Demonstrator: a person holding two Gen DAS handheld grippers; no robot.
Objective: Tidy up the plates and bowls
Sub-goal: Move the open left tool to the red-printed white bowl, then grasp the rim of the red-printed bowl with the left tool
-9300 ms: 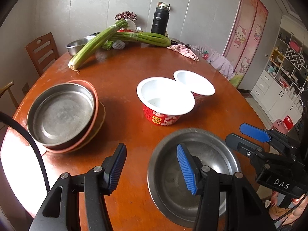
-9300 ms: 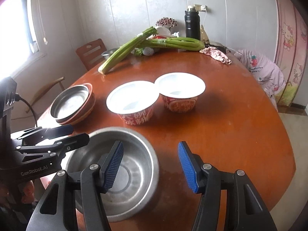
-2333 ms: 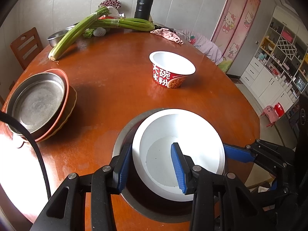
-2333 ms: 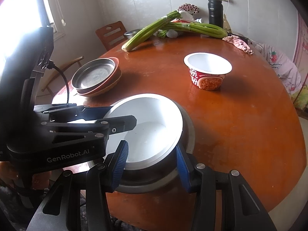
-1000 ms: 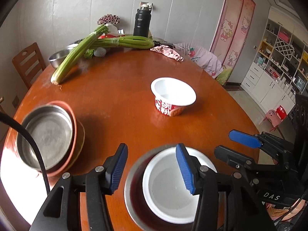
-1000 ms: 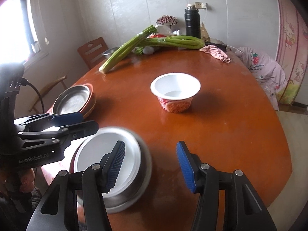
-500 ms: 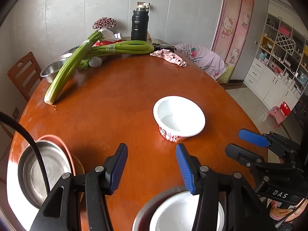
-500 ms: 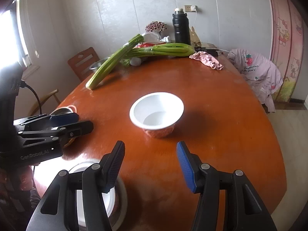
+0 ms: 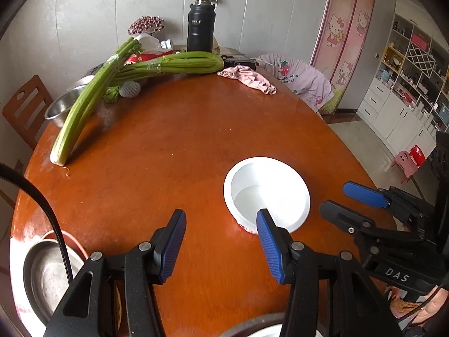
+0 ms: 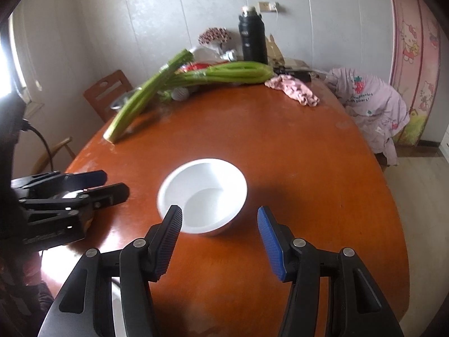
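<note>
We hold both tongs wide apart and empty above the round wooden table (image 9: 174,146). The white paper bowl (image 10: 202,195) stands upright on the table and is our landmark: the right gripper (image 10: 219,234) hangs just short of it, its left pad (image 10: 168,241) overlapping the bowl's near rim in our right view and its right pad out past the bowl's right side, neither one touching. The left gripper (image 9: 221,245) sits to the left of the same bowl (image 9: 266,193), and only its right pad (image 9: 269,245) reaches the near rim in the left view.

Well left of the bowl, at the table's near edge, we see a steel plate (image 9: 46,278) nested in an orange dish (image 9: 75,241). Nearer to us than the bowl, at the bottom of the left view, a grey rim (image 9: 247,324) with white inside it barely shows.

Far beyond the bowl lie celery bunches (image 9: 174,66), a black flask (image 9: 200,29) and a pink cloth (image 9: 247,77). A wooden chair (image 9: 23,109) stands at the far left and white shelving (image 9: 407,84) to the right.
</note>
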